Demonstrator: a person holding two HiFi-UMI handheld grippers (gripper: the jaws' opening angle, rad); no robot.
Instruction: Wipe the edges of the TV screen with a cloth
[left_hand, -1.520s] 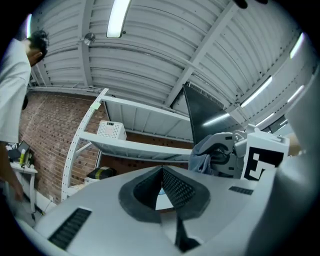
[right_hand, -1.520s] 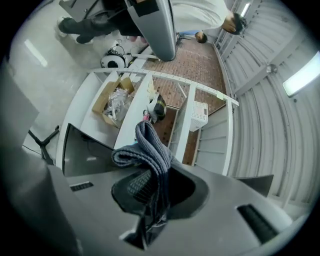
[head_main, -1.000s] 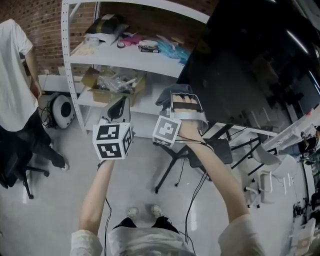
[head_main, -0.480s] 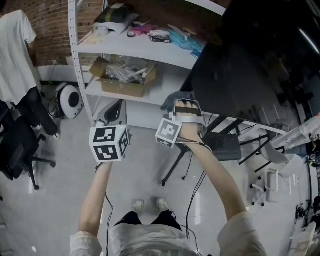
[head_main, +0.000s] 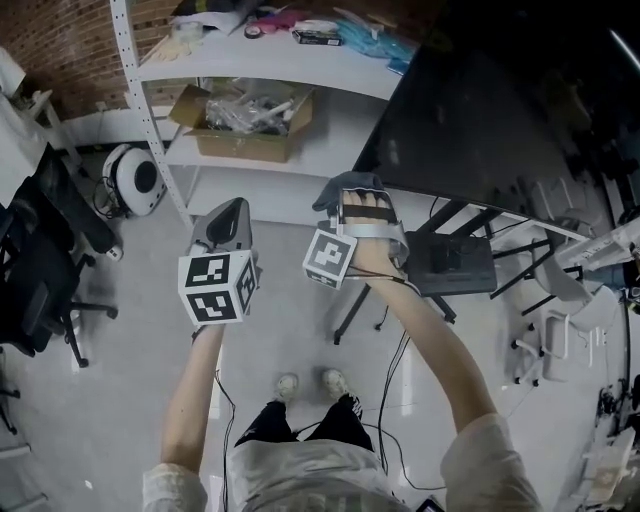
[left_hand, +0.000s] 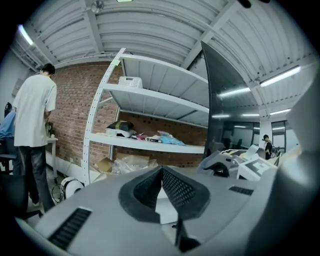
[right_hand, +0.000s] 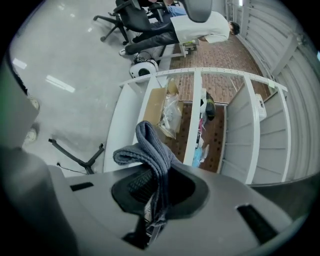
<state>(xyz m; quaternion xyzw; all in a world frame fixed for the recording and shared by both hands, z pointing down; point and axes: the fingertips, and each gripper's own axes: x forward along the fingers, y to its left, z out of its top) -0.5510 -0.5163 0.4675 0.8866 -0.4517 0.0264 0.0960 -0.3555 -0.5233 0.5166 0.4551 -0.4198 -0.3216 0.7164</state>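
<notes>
The right gripper pinches a grey ribbed cloth between its jaws. The cloth stands up out of them in a folded loop, in front of a white shelf rack. On one shelf of the rack sits an open cardboard box with clear plastic bags in it. Behind the rack is a brick wall. Near the rack's end a round white device lies on the pale floor, and black office chairs stand beyond it. A black stand leg crosses the floor beside the rack.
</notes>
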